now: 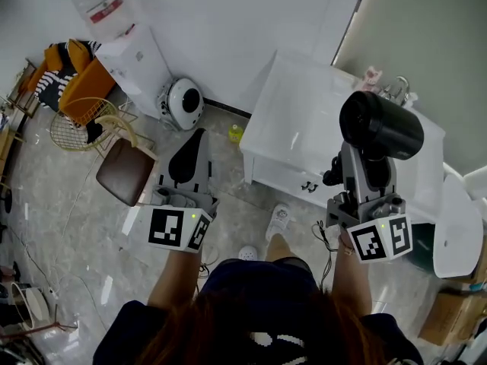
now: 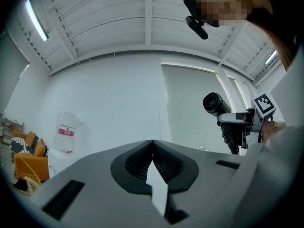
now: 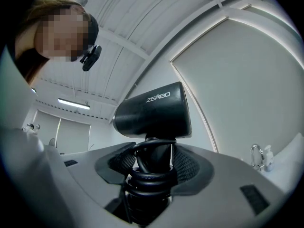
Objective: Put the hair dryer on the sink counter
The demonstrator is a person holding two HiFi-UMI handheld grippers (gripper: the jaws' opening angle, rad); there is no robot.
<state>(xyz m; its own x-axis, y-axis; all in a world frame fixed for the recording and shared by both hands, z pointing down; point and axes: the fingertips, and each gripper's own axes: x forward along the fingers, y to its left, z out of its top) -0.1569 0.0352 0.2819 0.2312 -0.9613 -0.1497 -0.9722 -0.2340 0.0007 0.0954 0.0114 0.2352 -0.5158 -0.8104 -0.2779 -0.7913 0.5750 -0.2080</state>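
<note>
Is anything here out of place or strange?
Only the hair dryer: its cord is coiled round it exactly where the jaws of the right gripper clamp it. Nothing looks spilled or broken.

Left tongs (image 1: 198, 135) and right tongs (image 1: 365, 160) make two; one hair dryer (image 1: 380, 124), one sink counter (image 1: 297, 120), one stool (image 1: 125, 172), one faucet (image 1: 396, 90).

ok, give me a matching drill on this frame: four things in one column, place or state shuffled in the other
Things
1. hair dryer
2. left gripper
3. brown chair
4. faucet

Place or state
A. on the floor, to the left of both grippers
B. jaws together, nothing between them
C. at the far edge of the white sink counter
D. handle clamped in the right gripper, held above the counter

Pairs: 1-D, 2-B, 3-A, 4-C
</note>
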